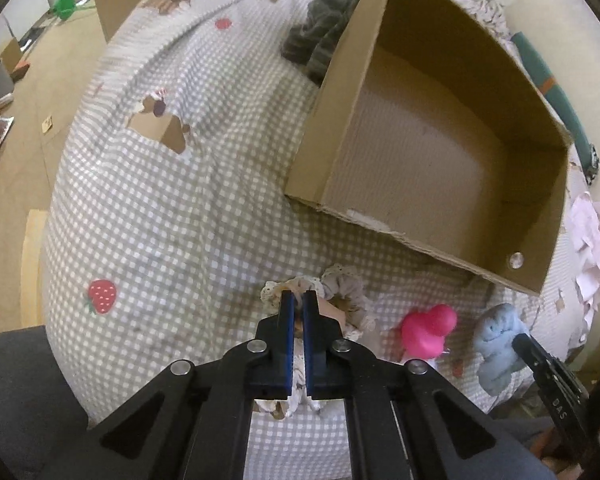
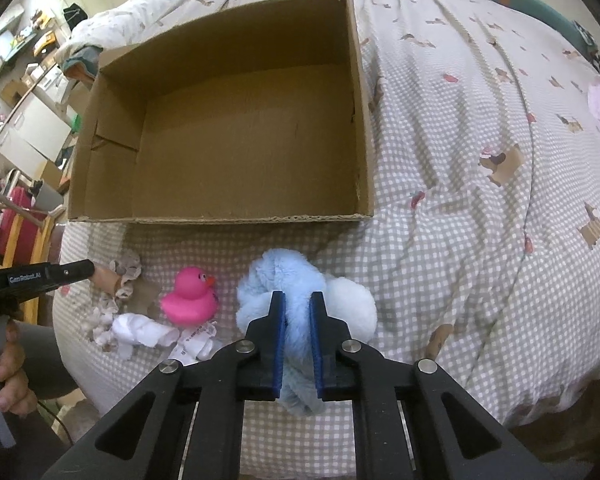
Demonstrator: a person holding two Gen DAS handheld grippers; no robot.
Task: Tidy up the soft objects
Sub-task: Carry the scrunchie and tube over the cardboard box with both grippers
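An open cardboard box (image 1: pixel 476 268) (image 2: pixel 220 218) lies empty on the checked bedspread. My left gripper (image 1: pixel 298 300) is shut on a frilly lace-trimmed cloth (image 1: pixel 348 292), which also shows in the right wrist view (image 2: pixel 126 276). My right gripper (image 2: pixel 298 300) is shut on a fluffy light-blue plush (image 2: pixel 276 276) with a white pompom (image 2: pixel 350 304); the plush also shows in the left wrist view (image 1: pixel 496 340). A pink rubber duck (image 1: pixel 430 330) (image 2: pixel 190 296) sits between the two soft things, in front of the box.
A grey knitted item (image 1: pixel 316 40) lies behind the box. A white twisted cloth (image 2: pixel 140 330) lies left of the duck. A pink crumpled fabric (image 1: pixel 592 248) lies at the right. The bed edge drops to the floor at the left (image 1: pixel 20 128).
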